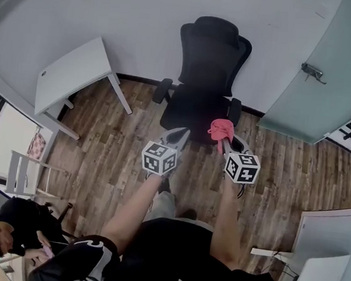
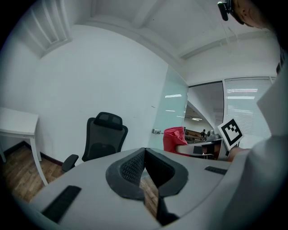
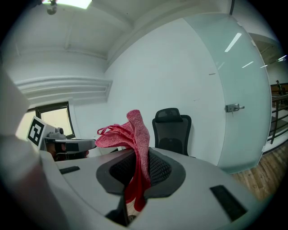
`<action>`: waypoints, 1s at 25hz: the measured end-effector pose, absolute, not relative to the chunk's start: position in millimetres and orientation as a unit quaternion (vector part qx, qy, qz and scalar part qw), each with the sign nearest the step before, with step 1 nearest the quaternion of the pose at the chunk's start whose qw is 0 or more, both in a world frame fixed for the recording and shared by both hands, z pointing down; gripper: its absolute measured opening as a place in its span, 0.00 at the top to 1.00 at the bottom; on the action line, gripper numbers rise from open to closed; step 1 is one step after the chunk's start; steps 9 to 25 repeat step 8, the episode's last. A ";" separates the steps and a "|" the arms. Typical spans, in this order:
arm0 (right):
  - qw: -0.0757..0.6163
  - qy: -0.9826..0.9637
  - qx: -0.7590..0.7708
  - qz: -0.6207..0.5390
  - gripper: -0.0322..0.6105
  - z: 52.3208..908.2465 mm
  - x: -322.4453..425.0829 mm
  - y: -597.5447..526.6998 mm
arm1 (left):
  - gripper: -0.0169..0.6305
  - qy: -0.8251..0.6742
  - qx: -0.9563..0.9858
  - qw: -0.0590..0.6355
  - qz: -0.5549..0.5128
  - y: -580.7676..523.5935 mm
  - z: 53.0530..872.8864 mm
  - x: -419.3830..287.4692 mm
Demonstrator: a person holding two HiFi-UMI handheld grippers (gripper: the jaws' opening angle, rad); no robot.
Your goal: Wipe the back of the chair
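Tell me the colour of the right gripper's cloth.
Pinkish-red cloth; clearest in the right gripper view.

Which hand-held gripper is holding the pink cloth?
The right hand-held gripper: its jaws pinch the pink cloth, while the left hand-held gripper is shut on nothing.

2x grippers, 1x cloth.

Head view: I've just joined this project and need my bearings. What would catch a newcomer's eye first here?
The black office chair stands against the white wall, facing the person. A pink-red cloth is pinched in the right gripper, held out toward the seat, while the left gripper beside it is shut and empty.
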State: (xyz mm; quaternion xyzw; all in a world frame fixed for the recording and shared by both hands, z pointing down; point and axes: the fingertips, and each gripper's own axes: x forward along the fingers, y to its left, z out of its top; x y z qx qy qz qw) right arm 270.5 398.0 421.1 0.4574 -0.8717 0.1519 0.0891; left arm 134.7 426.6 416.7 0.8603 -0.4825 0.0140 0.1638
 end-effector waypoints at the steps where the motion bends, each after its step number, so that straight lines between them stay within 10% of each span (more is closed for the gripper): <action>1: 0.089 -0.871 0.458 0.152 0.84 421.2 273.1 400.6 | 0.94 -0.482 0.861 0.163 0.014 429.2 415.6 136.9; 25: 0.083 -0.873 0.458 0.146 0.84 416.7 278.7 417.2 | 0.94 -0.477 0.865 0.156 0.017 444.9 411.5 142.2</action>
